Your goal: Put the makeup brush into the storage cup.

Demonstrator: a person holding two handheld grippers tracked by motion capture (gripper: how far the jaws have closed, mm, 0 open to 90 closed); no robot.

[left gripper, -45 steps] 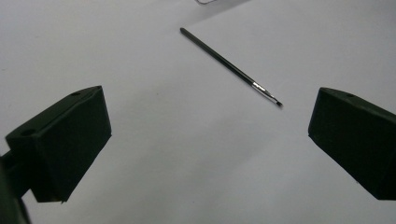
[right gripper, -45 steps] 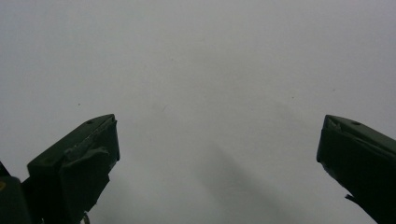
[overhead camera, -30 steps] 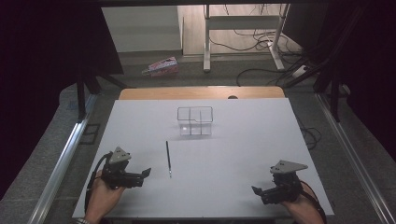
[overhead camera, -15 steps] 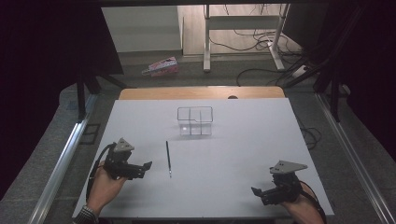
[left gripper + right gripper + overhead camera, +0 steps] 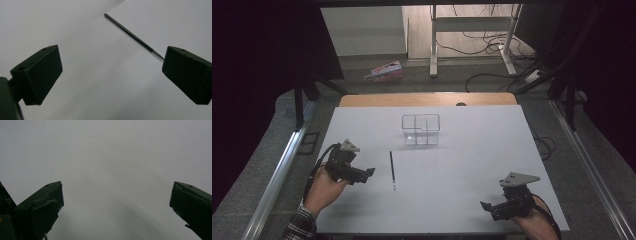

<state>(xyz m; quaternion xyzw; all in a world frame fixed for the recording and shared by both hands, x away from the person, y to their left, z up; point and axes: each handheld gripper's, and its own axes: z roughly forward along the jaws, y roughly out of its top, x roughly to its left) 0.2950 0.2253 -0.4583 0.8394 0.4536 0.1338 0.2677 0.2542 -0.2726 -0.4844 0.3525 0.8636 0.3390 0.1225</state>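
High view: thin black paintbrush [image 5: 392,170] lies lengthwise away from the person, just right of the left hand-held gripper [image 5: 368,172]. Its jaws gape empty. The right hand-held gripper [image 5: 486,206], also open, sits well apart.

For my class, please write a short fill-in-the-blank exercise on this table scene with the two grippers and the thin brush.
1. The thin black brush lies nearest the ___ gripper.
2. The left gripper has its jaws ___.
3. The clear box stands ___ from the person than the brush.
4. The right gripper holds ___.

Missing words: left; open; farther; nothing
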